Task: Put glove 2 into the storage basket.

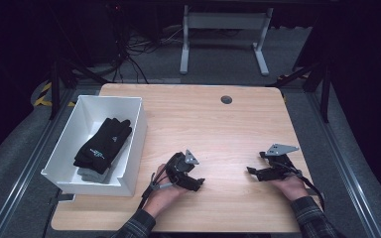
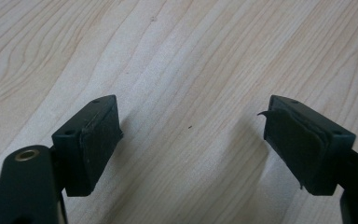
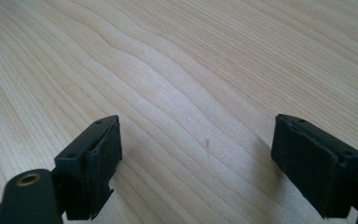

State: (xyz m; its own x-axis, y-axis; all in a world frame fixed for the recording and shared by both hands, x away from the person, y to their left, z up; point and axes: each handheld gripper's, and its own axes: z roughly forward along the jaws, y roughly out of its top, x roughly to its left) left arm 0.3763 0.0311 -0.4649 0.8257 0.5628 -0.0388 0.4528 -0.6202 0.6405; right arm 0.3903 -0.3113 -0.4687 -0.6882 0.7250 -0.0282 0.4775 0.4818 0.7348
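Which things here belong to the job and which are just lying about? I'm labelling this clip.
Job:
- black gloves, lying in the white bin
- left gripper, jaws open
- right gripper, jaws open

Lying about:
- grommet hole in the table
- cables on the floor

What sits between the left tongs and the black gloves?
The white bin's near wall and bare table; the gloves lie inside, past the left tongs, in the high view.
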